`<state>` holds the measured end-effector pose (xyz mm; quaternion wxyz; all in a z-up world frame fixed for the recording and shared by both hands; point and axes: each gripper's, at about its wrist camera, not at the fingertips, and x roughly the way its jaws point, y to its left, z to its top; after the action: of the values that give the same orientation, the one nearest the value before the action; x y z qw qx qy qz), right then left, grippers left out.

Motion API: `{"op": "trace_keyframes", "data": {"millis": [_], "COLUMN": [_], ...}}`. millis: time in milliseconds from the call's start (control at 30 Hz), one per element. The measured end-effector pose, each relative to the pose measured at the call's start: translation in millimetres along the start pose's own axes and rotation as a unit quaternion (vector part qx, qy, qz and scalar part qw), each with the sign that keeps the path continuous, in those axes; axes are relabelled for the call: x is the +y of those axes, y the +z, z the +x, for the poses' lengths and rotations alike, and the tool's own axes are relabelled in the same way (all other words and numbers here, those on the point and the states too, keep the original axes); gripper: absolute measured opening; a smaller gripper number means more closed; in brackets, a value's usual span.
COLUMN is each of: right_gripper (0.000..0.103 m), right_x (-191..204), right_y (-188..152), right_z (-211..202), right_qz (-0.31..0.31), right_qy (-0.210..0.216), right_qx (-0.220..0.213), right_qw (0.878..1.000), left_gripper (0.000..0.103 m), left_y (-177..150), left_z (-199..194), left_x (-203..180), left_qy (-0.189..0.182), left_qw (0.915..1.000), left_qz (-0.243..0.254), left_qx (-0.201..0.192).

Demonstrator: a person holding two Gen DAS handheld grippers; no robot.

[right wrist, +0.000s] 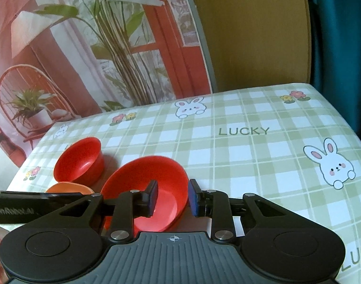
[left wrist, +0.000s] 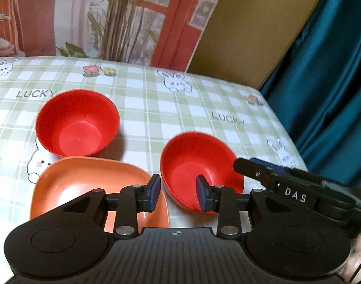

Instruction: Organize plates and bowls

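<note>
Two red bowls and an orange plate (left wrist: 92, 184) sit on the checked tablecloth. The far red bowl (left wrist: 77, 123) stands upright just behind the plate. The near red bowl (left wrist: 199, 168) is tilted. My left gripper (left wrist: 178, 193) is open, one finger over the plate's right edge, the other over this bowl's left side. My right gripper (right wrist: 172, 197) is open, its jaws straddling the right rim of the near bowl (right wrist: 142, 189). The far bowl (right wrist: 78, 161) and a sliver of the plate (right wrist: 69, 188) lie left in the right wrist view.
The table (right wrist: 251, 156) has a green checked cloth with rabbits and "LUCKY" print. A printed backdrop (left wrist: 109, 16) and a brown board (left wrist: 246, 28) stand behind it. A teal curtain (left wrist: 327, 82) hangs at the right edge.
</note>
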<state>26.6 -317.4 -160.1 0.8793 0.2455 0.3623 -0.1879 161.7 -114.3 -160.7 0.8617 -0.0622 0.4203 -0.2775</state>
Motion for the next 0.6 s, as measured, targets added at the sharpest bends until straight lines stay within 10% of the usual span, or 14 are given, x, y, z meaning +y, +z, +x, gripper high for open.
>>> {"op": "trace_keyframes", "data": {"millis": [600], "right_gripper": [0.027], "right_x": [56], "right_y": [37], "right_z": [18], "right_qz": [-0.028], "right_qy": [0.062], "right_qx": [0.002], "right_qw": [0.998], "left_gripper": [0.035], "left_y": [42], "left_z": [-72], "left_x": [91], "left_qy": [0.038], "left_qw": [0.9947], "left_qz": [-0.049], "left_qx": [-0.082]}}
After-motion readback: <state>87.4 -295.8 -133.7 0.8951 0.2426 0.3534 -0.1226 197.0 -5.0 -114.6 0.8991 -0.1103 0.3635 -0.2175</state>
